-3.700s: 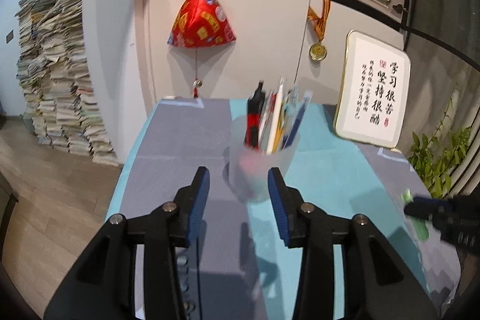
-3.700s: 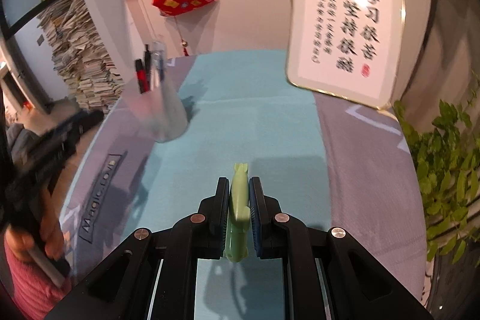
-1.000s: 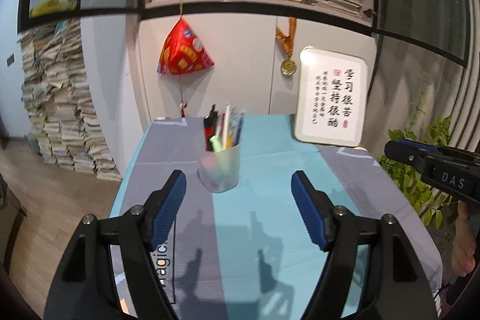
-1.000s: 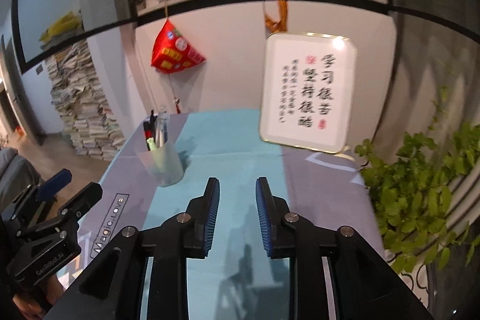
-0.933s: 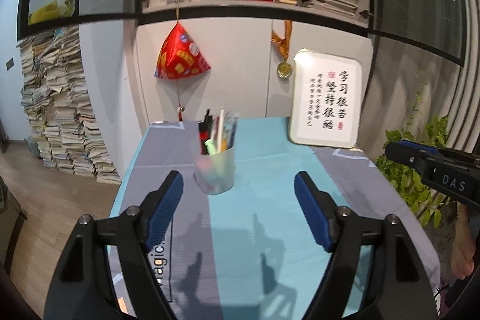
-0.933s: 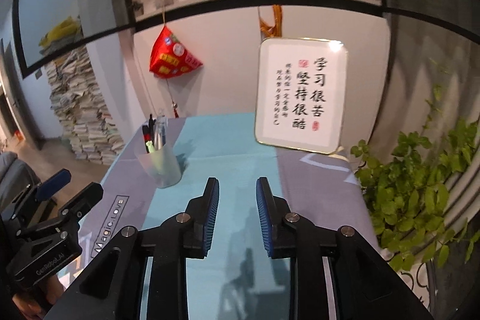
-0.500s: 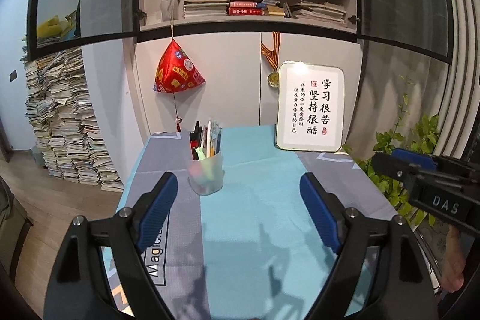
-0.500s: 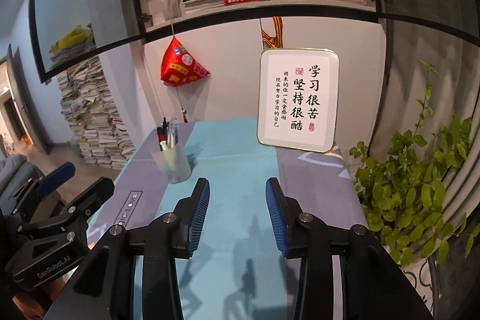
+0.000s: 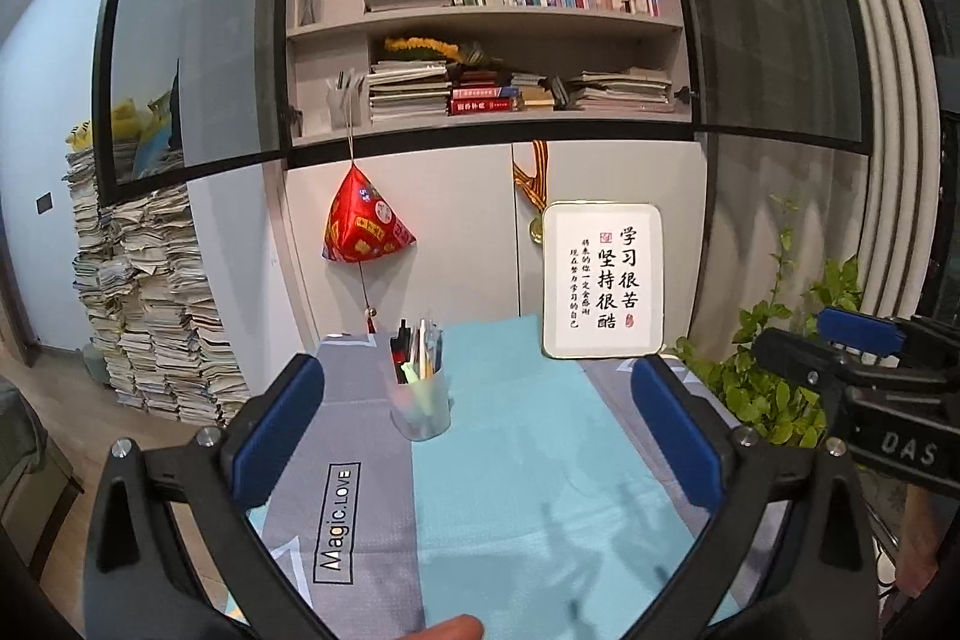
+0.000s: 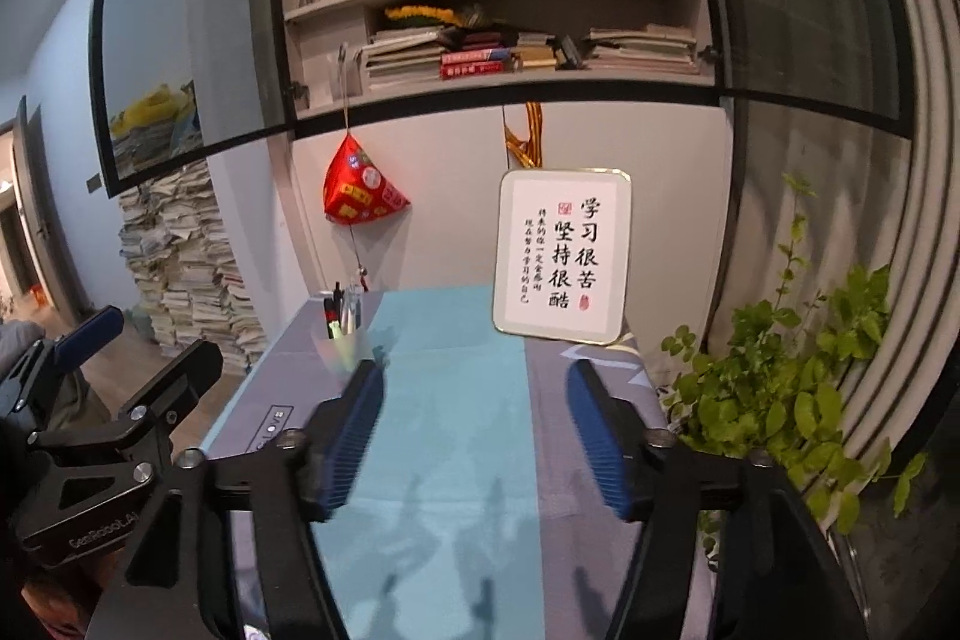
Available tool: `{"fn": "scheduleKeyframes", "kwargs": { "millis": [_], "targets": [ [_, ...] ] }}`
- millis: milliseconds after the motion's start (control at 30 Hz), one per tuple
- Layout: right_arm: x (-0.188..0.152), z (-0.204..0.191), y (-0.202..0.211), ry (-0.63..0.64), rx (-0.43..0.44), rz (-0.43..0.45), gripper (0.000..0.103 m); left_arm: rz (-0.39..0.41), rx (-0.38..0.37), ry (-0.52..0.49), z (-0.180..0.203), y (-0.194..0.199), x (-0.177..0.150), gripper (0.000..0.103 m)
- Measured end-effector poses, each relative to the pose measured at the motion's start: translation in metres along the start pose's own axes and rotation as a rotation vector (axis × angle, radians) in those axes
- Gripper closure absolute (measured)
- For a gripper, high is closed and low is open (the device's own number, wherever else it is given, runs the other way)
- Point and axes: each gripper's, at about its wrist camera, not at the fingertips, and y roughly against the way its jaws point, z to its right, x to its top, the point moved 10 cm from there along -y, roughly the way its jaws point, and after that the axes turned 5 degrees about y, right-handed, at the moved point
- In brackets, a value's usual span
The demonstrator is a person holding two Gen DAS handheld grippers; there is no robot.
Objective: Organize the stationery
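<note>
A frosted clear pen cup (image 9: 421, 407) (image 10: 347, 349) full of several pens and markers stands upright on the grey and teal tablecloth (image 9: 528, 466) (image 10: 456, 400), towards the far left of the table. My left gripper (image 9: 477, 430) hangs well back from the cup, its jaws opening wide with nothing between them. The right gripper (image 10: 474, 436) is also pulled back over the cloth, jaws opening and empty. Each gripper shows at the edge of the other's view.
A framed calligraphy sign (image 9: 603, 280) (image 10: 561, 256) leans at the table's far edge. A green plant (image 10: 798, 370) stands right of the table. A red hanging ornament (image 9: 366, 223), bookshelves and tall stacks of papers (image 9: 150, 304) fill the background.
Both grippers have drawn back and up from the cup, which now looks smaller and farther. Both pairs of jaws have spread wider. Earlier the right gripper held a green pen; now it is empty.
</note>
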Motion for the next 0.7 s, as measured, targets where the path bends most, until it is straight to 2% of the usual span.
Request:
{"fn": "scheduleKeyframes", "kwargs": {
  "millis": [267, 700],
  "targets": [
    [0.003, -0.002, 0.027, 0.012, -0.014, 0.039, 0.034, 0.014, -0.002, 0.002, 0.003, 0.018, -0.001, 0.001],
    [0.000, -0.005, 0.034, 0.015, -0.003, 0.040, 0.034, 0.027, 0.010, 0.005, -0.001, 0.026, -0.002, 0.001]
  ]
}}
